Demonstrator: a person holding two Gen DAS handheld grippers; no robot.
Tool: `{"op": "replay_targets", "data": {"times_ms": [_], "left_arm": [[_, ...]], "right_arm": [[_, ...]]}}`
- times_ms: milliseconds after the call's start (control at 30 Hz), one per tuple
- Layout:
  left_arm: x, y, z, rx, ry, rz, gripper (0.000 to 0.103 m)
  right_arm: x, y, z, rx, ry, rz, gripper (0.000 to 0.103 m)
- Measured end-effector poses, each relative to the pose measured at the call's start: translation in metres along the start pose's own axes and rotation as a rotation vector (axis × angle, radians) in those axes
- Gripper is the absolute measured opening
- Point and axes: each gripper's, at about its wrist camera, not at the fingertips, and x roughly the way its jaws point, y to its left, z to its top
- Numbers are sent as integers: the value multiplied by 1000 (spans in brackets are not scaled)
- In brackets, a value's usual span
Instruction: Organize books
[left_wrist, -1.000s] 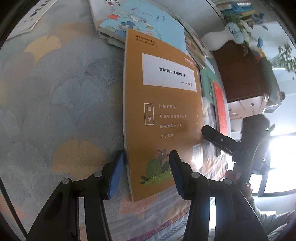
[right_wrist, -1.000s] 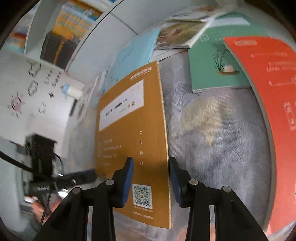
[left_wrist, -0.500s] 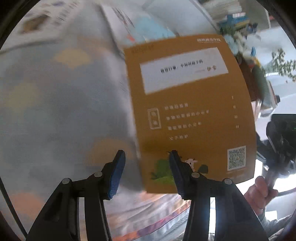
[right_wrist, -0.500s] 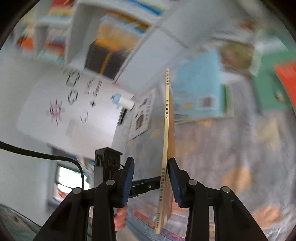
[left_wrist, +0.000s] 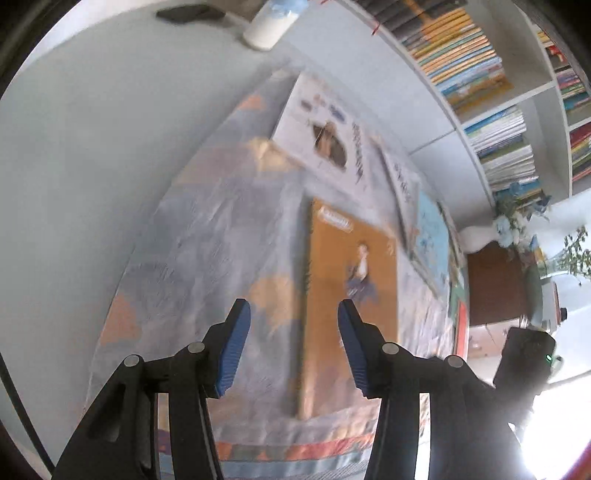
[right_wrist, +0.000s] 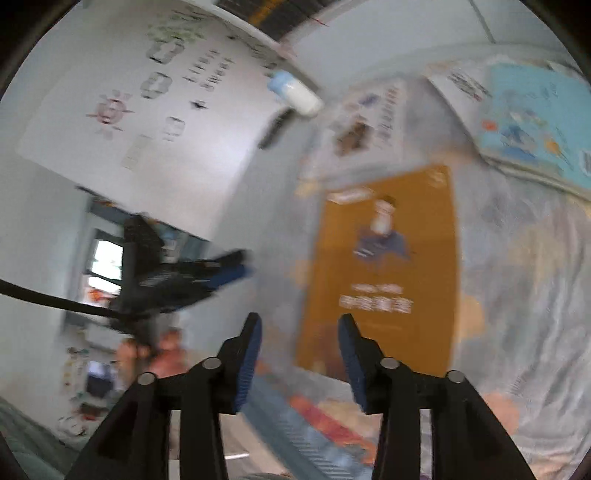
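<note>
We see the orange book (left_wrist: 351, 295) lying flat, front cover up, on the patterned cloth (left_wrist: 229, 240). Its long axis runs away from us toward the white book (left_wrist: 325, 144) beyond its far end, with its spine on the left. Our left gripper (left_wrist: 293, 343) hovers above its near end, jaws apart and empty. Our right gripper (right_wrist: 299, 358) has just been opening; nothing sits between its pads, and the orange book (right_wrist: 384, 269) lies beyond them.
</note>
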Motion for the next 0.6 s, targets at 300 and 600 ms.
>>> {"op": "replay_targets", "data": {"times_ms": [300,600], "left_arm": [[58,-39,-44,202,153,78,45],[60,-37,-56,217,236,-49,44]], "right_arm": [[23,-68,-22,72,6,-343,24],[19,-61,-49,102,-21,-367,18]]}}
